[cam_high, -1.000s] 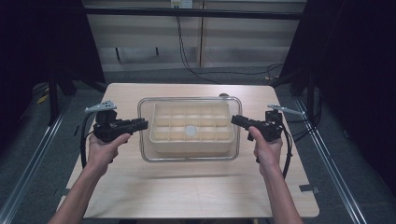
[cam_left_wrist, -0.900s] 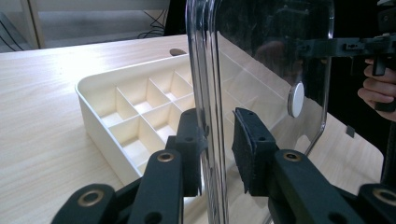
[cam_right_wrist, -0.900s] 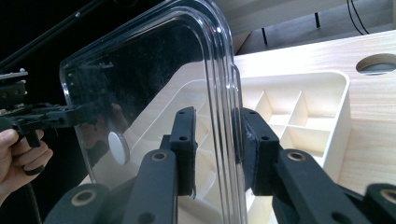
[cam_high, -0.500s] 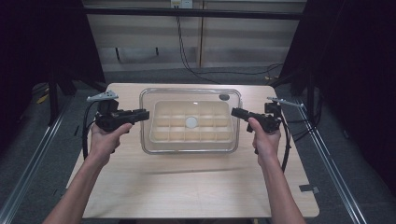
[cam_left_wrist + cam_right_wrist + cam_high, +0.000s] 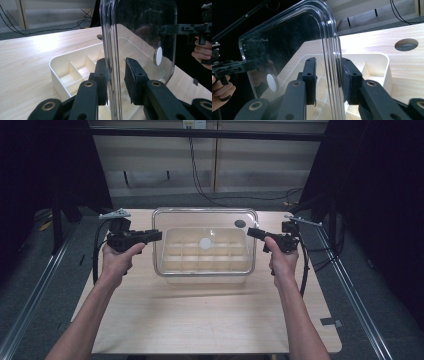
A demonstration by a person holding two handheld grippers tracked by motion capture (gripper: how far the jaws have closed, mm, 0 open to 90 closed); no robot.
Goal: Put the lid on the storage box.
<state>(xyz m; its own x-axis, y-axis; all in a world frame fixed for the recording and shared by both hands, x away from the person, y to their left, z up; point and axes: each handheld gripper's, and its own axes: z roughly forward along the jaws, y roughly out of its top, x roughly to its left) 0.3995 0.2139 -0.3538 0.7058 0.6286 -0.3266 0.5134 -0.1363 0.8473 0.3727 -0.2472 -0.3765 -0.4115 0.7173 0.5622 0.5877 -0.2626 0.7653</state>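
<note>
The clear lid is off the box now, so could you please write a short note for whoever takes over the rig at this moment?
Left gripper: shut on the left edge of the clear lid.
Right gripper: shut on its right edge.
The lid hangs level above the cream divided tray, which sits on the wooden table.
Done: lid lifted off the tray.
Left: carry the lid aside, probably to a bare stretch of table, set it down and let go.

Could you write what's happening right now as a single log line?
left gripper: shut on clear lid | right gripper: shut on clear lid | lid: raised above divided tray | table: wooden
</note>
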